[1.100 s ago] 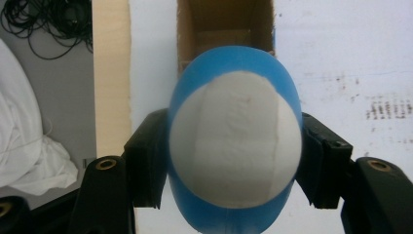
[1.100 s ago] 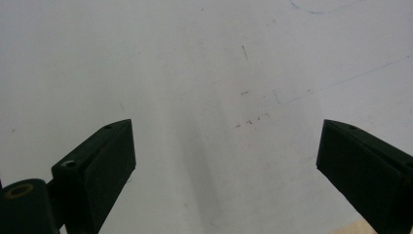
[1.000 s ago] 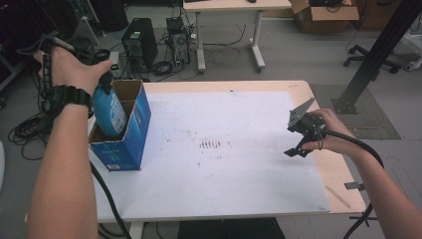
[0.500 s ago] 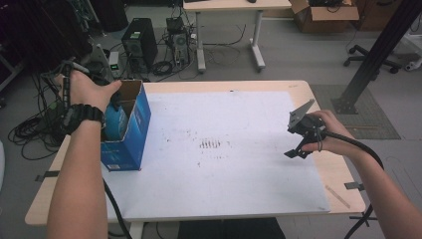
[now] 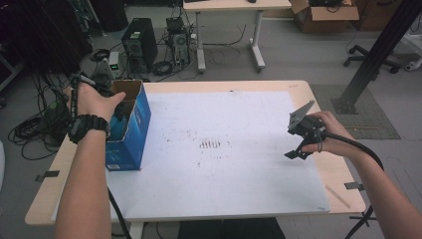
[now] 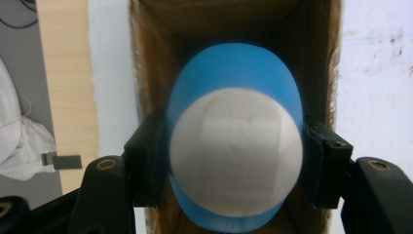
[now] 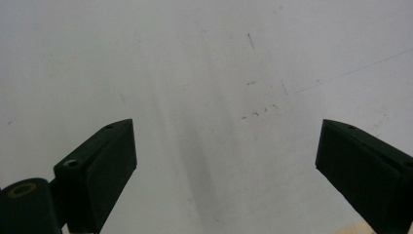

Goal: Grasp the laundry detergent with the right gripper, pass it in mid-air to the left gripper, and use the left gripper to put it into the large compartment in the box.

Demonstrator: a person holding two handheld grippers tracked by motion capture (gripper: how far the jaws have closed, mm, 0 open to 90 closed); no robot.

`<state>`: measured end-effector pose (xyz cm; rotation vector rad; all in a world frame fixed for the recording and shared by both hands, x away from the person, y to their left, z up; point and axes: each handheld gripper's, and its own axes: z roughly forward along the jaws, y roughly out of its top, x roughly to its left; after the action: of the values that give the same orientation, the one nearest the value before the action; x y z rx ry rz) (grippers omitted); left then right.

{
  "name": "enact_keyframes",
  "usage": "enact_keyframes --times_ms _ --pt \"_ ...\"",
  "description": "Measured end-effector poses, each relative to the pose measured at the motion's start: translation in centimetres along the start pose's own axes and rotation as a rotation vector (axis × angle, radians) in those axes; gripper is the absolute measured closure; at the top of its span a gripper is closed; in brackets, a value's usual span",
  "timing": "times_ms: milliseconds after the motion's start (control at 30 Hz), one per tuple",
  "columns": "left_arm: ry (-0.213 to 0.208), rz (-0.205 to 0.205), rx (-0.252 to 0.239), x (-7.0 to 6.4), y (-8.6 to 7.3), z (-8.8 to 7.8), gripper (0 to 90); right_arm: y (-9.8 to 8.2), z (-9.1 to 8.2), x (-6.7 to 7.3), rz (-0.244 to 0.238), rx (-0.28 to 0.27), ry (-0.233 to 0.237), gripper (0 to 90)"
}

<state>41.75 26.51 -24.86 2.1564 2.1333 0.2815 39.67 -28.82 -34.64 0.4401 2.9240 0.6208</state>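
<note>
My left gripper (image 6: 234,161) is shut on a blue bottle (image 6: 234,73) with a white cap (image 6: 236,151), its pads pressing the bottle's two sides. The bottle hangs inside an open blue cardboard box (image 5: 130,132) at the table's left edge, with the brown inner walls (image 6: 146,73) around it. In the high view the left hand (image 5: 92,102) sits over the box's mouth and hides the bottle. My right gripper (image 5: 296,149) stands open over the white sheet (image 7: 204,73) at the right, with nothing between its jaws.
A white sheet (image 5: 224,149) covers most of the wooden table (image 5: 318,94). Dark smudges (image 5: 210,144) mark its middle. Behind the table are computer cases (image 5: 137,45), cables, another table and a cardboard box (image 5: 326,10). A black post (image 5: 378,55) rises at the right.
The left hand has come down, lowering the blue bottle from above the box into it. The right hand and gripper have stayed still.
</note>
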Motion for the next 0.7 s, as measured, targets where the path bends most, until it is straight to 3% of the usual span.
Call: enact_keyframes --times_ms 700 --pt "-0.002 0.007 0.029 -0.1 -0.2 2.1 38.0 0.0 0.4 0.0 -0.002 0.008 0.005 8.3"
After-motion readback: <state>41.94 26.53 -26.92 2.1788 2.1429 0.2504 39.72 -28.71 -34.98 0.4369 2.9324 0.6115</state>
